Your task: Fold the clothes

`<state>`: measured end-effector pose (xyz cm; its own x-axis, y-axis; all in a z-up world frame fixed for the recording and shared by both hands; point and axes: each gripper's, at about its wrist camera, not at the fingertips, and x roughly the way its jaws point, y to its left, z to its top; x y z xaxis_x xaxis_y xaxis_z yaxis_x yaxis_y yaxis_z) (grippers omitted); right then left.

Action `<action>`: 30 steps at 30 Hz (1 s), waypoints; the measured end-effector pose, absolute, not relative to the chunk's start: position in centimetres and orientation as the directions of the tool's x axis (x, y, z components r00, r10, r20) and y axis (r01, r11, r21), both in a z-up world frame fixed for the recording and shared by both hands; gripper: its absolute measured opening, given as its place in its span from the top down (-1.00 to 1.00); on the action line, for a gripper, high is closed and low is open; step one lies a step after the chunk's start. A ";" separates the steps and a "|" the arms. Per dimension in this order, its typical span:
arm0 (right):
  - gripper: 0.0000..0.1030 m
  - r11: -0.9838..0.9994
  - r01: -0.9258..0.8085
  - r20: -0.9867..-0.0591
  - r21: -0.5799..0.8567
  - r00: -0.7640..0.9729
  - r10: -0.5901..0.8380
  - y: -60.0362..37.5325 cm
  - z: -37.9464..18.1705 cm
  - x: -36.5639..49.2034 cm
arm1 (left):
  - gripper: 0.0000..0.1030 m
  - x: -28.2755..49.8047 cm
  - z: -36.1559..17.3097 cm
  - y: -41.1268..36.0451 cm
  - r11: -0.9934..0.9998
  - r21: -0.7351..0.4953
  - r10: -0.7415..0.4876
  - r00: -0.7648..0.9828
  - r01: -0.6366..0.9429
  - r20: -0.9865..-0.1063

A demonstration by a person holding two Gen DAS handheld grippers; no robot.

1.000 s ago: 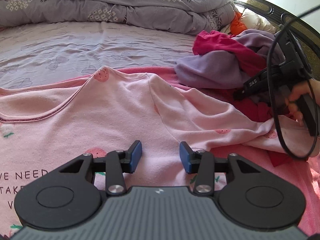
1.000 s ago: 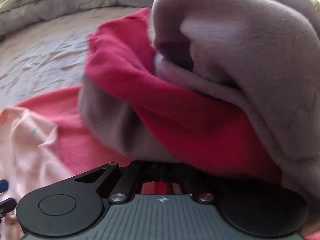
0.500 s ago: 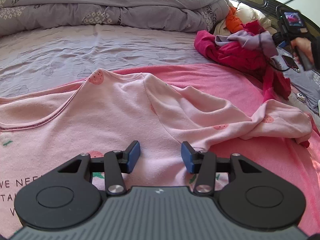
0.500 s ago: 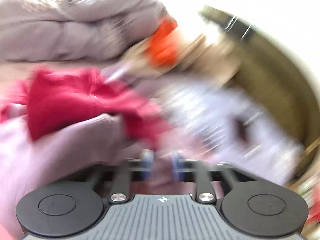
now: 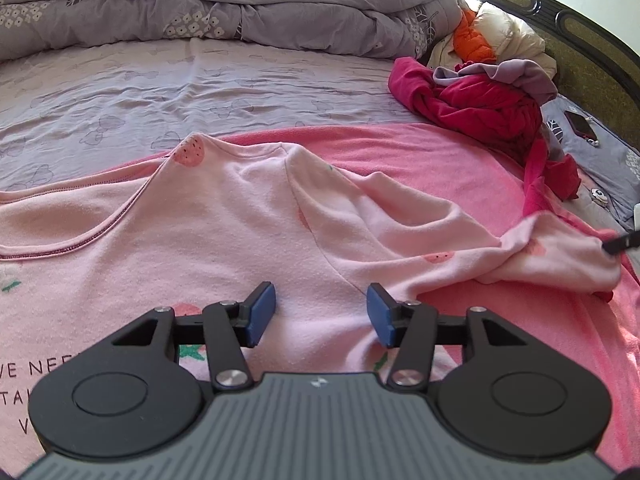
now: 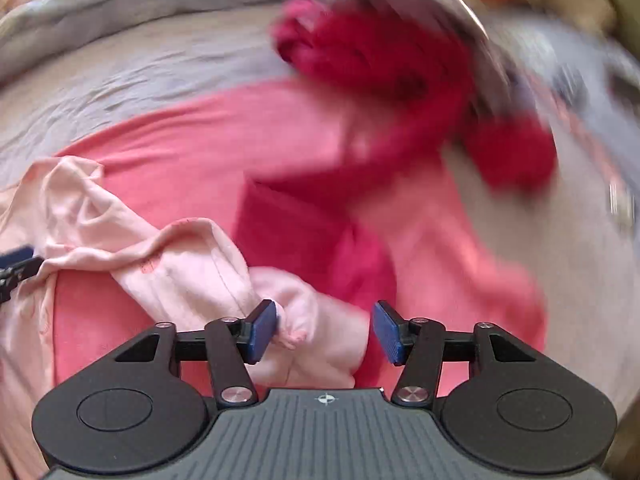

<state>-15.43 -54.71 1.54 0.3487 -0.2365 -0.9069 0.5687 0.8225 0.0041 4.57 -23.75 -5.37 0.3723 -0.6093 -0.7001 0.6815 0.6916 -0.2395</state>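
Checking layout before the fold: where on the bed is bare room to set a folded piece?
Free: the lilac sheet between the rolled duvet and the pink shirt. Crowded: the far right corner, with the red and purple clothes heap and phone.

Both cameras look steeply down from close above the pink shirt (image 5: 224, 240), the left over its chest facing the quilt (image 5: 240, 12), the right over its sleeve (image 6: 192, 272), sharing sleeve and red pile (image 5: 480, 112).
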 end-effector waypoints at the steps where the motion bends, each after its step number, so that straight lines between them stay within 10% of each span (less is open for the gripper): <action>1: -0.02 0.777 0.629 -0.902 0.033 0.353 -0.247 -54.7 1.2 -16.6 | -0.11 4.6 -5.4 -23.8 0.690 -0.237 -0.609 0.372 0.683 -0.701; 4: 0.18 0.723 0.681 -0.876 0.115 0.413 -0.250 -54.7 0.7 -18.8 | -0.12 4.5 -5.4 -23.9 0.689 -0.230 -0.607 0.373 0.687 -0.702; 10: 0.21 0.979 0.199 -0.931 0.040 0.362 -0.035 -47.0 1.0 -17.1 | -0.16 4.3 -5.2 -24.4 0.695 -0.215 -0.591 0.375 0.686 -0.714; 22: 0.18 0.514 0.757 -0.885 0.405 0.465 0.013 -56.0 -1.1 -23.3 | -0.16 3.9 -5.4 -24.7 0.699 -0.194 -0.582 0.390 0.688 -0.713; 30: 0.81 0.459 0.743 -0.828 0.487 0.561 -0.030 -56.9 1.7 -20.2 | -0.17 4.0 -5.3 -24.9 0.702 -0.186 -0.573 0.390 0.687 -0.720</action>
